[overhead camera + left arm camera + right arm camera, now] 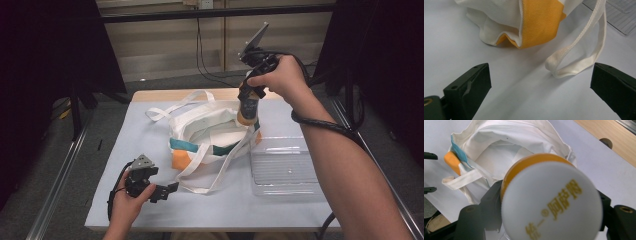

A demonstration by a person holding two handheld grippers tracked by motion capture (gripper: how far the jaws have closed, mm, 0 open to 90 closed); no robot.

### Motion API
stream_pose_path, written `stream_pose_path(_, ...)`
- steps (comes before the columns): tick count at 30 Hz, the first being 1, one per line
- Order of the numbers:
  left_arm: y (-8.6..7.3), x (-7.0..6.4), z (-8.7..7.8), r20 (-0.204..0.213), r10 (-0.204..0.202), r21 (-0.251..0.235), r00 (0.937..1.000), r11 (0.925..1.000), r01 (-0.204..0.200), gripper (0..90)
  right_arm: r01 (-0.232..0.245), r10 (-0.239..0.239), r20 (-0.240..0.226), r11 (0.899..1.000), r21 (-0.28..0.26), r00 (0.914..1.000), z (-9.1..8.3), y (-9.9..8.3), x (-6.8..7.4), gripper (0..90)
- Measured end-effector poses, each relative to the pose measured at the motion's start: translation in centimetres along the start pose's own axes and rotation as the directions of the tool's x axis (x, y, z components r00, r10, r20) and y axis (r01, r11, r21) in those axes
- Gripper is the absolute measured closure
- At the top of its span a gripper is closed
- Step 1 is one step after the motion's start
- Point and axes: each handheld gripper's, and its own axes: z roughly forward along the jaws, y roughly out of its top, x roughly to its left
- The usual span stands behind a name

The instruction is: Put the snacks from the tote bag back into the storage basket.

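The white tote bag [212, 137] lies open on the pale table [150, 210], its mouth turned upward, with a teal band and an orange patch on the side nearest the person. All places here are given from that bag.

The right gripper [248, 100] hangs above the bag's far right rim, pointing downward, and its jaws are clamped on a bottle [248, 111] with a dark body and an orange band at its lower end. In the right gripper view the bottle [549, 202] shows a white round end with yellow printed characters, an orange ring behind it, and the black jaws pressing it from both sides; the bag's open mouth [506, 150] lies beyond it. The bottle is above the bag's rim; whether it touches the cloth cannot be told.

The left gripper [172, 187] rests low at the bag's near left, just beside the lower strap loop [200, 185]. Its jaws stand wide apart with nothing between them; in the left gripper view the strap loop [574, 70] lies on the table ahead of them, the orange patch [540, 22] beyond.

A clear plastic tray [285, 167] sits on the table just to the right of the bag
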Motion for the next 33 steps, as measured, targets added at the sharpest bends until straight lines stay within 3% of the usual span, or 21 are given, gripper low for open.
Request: stream_pose_path(33,0.1,-0.1,-0.1,-0.002,0.007,-0.002,1.0000,1.0000,-0.007,2.8,-0.001,0.001,-0.013,0.999,0.044,0.9999,-2.2,-3.4,-0.8,30.6)
